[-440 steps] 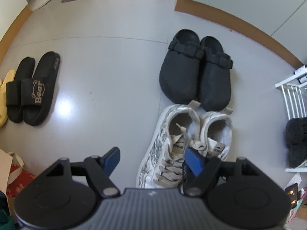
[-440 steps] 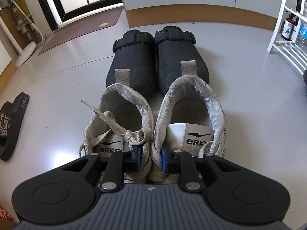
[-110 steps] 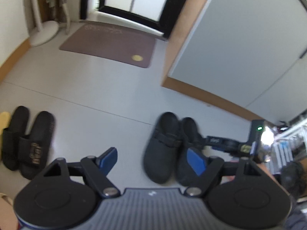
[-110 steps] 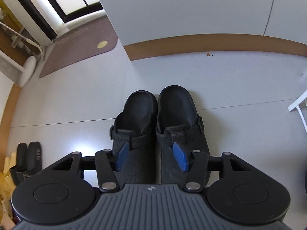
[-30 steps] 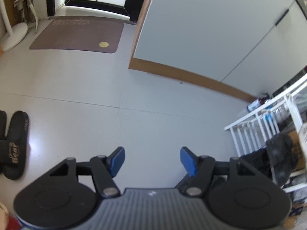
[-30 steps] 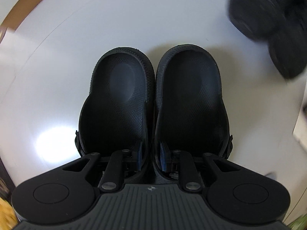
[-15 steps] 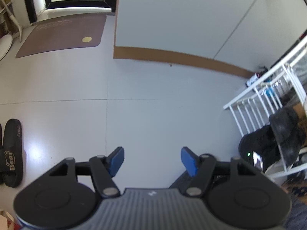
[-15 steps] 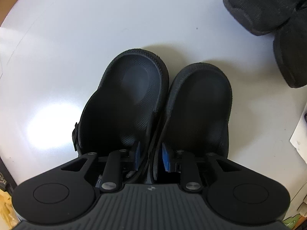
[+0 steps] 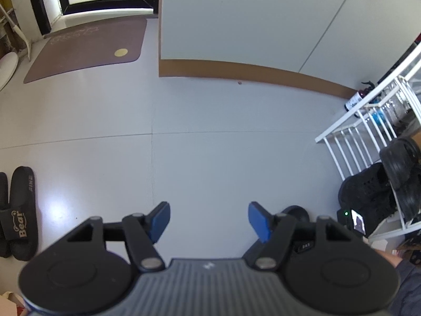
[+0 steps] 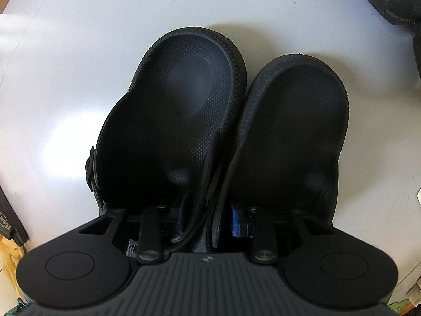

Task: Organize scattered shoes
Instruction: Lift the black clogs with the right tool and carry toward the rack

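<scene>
Bright daylight, floor (image 9: 210,158) glare, fisheye-warped edges.

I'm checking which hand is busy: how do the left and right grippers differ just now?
The left gripper stands wide open with only bare floor between its blue pads; the right gripper has the inner walls of the black clogs between its pads, and its jaws are opening. The left one sits away from any shoe; the right one is right over the pair. Both point steeply down at the floor.

Black clogs (image 10: 210,121) — side by side, splayed
</scene>
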